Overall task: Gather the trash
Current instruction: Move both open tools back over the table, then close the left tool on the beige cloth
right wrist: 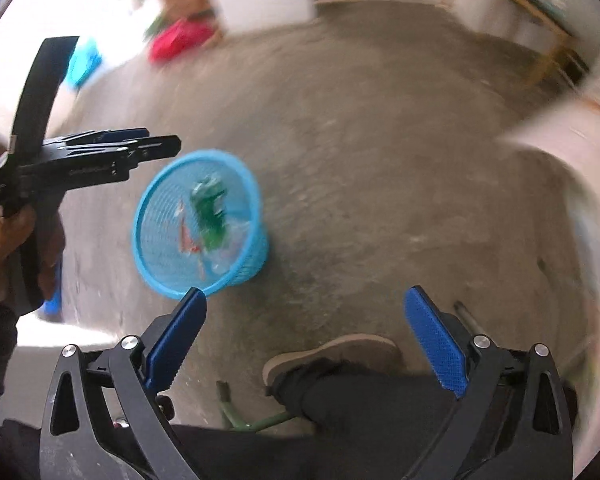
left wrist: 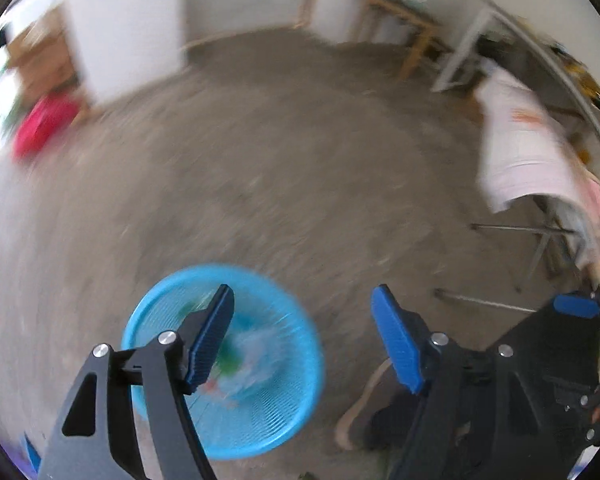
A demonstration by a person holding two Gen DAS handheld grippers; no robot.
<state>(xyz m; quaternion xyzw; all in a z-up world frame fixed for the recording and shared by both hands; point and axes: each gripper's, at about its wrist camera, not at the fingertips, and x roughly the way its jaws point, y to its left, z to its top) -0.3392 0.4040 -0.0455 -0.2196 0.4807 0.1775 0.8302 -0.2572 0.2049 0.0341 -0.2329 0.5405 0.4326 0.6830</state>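
The blue mesh basket [right wrist: 200, 220] stands on the concrete floor [right wrist: 380, 140] and already contains trash [right wrist: 210, 212], including green packaging. The right gripper [right wrist: 304, 344] and the left gripper [left wrist: 300, 340] both hang above the basket with jaws apart and empty. No loose trash shows near the basket, so collection appears largely complete, though blur limits certainty.
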